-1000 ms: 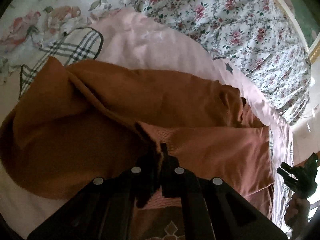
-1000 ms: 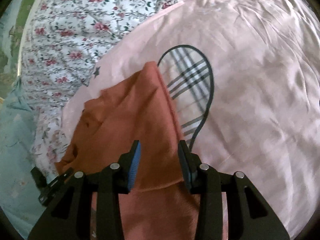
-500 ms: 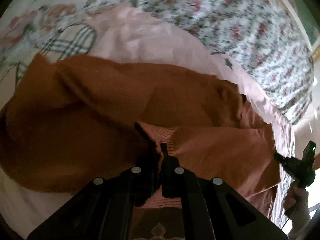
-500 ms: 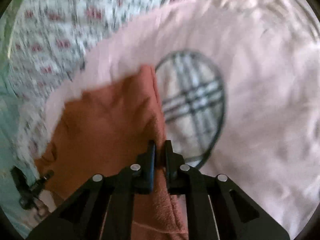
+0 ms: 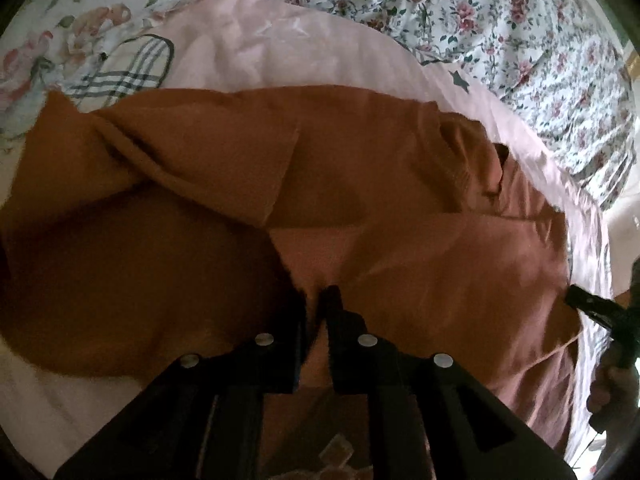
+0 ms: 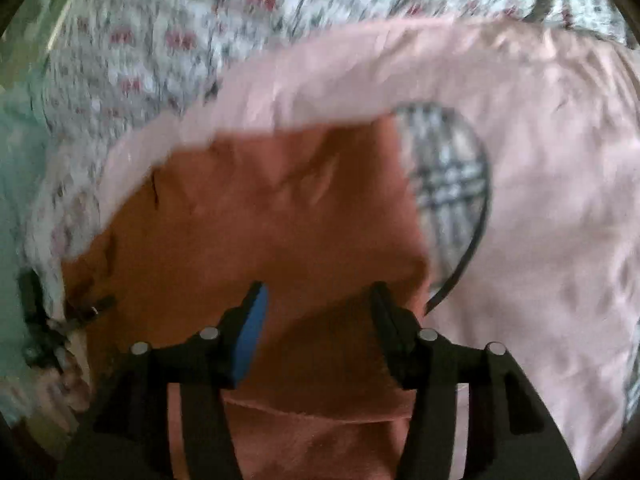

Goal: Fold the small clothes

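Soft, floppy brown garment (image 5: pixel 224 264); left hand-held gripper (image 5: pixel 316 300) pinching near edge, right hand-held gripper (image 6: pixel 318 296) wide; best grabbed by corners.

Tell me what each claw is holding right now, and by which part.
Left claw pinches the brown garment at a folded edge. Right claw is open above it, holding nothing.

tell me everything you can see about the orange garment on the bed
The orange garment is a rust-orange, soft knit-looking piece lying rumpled on a pink bedcover, one flap folded across its middle. The left gripper is shut on a fold at its near edge; the right gripper is open above it. It partly covers a plaid patch.
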Motion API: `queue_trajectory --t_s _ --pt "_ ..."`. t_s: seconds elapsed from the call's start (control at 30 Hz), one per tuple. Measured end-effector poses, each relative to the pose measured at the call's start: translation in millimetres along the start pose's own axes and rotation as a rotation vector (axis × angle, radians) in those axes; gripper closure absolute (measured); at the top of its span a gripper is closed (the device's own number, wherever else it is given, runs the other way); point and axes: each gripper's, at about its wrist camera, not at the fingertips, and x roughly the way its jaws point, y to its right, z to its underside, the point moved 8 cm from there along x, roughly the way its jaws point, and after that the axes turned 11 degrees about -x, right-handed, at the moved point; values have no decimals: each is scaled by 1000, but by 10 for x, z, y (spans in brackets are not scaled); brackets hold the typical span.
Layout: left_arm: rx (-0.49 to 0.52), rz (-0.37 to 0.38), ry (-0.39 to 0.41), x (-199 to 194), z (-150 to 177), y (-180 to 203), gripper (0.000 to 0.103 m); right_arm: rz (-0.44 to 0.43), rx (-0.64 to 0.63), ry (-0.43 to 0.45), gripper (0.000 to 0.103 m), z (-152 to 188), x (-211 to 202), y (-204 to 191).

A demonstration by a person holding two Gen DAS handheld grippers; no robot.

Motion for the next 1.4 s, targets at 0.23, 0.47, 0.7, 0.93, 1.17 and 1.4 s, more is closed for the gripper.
queue_trajectory --t_s 0.23,0.47,0.7,0.93,1.17,1.4 --pt "42 -79 61 -442 3 -340 67 -54 73 33 50 93 -269 -48" --pt "108 -103 130 -502 -398 -126 20 -133 52 21 50 238 -349 -557" --pt "213 -284 67 136 -750 1 17 -179 39 2 50 313 -360 -797" --pt "129 -225 34 215 -905 -267 87 -167 71 8 50 330 -428 -660" --pt "11 -28 115 -419 -881 -83 95 -171 67 15 50 290 -406 -685" --pt "92 257 87 -697 -460 1150 95 -165 94 66 50 201 -527 -606"
